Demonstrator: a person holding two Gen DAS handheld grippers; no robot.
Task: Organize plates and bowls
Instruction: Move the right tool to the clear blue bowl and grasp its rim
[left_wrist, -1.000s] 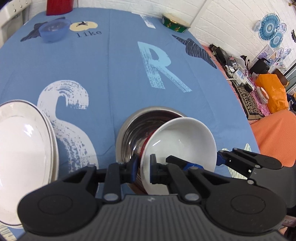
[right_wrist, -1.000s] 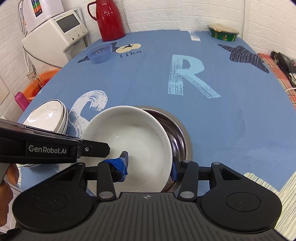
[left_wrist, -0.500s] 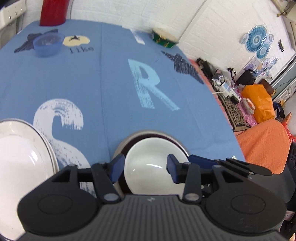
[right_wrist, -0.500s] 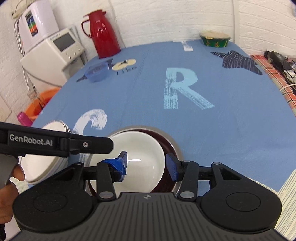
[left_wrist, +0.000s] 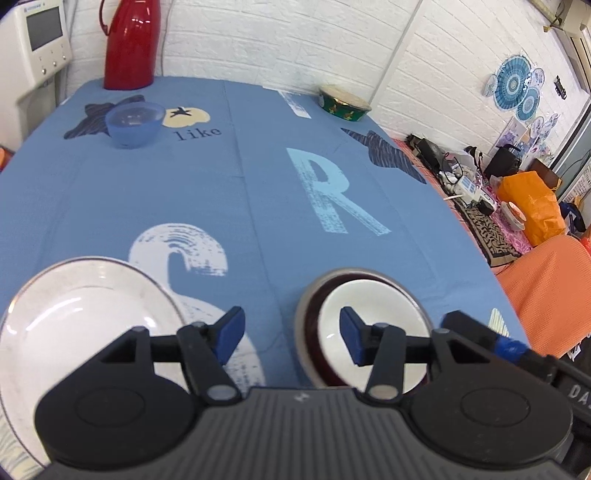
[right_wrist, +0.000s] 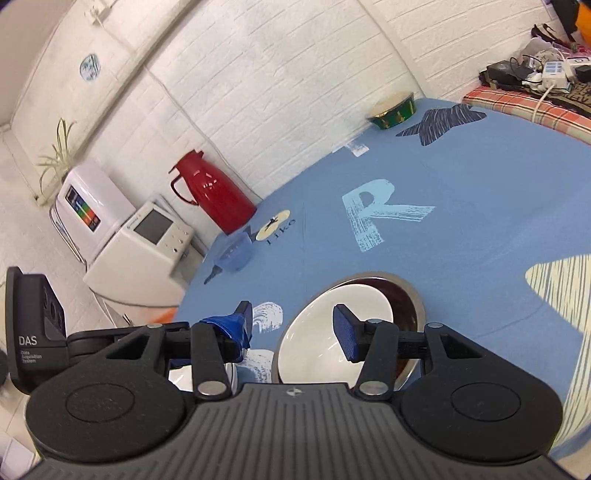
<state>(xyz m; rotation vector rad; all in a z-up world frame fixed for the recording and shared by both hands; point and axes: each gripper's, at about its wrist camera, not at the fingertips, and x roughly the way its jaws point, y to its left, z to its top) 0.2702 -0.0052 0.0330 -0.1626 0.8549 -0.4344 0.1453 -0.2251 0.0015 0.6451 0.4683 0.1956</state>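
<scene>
white bowl (left_wrist: 373, 317) nested in steel bowl (left_wrist: 308, 302)

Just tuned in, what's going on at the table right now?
A person is sorting dishes with two handheld grippers. The white bowl sits nested inside the steel bowl on the blue tablecloth. Both the left gripper and the right gripper are open and hold nothing. A stack of white plates lies to the left of the bowls. A small blue bowl and a green bowl stand at the far side.

Black ribbed tongs (left_wrist: 291, 334) with blue pads (left_wrist: 229, 334), silver screws, 2 round hubs.
</scene>
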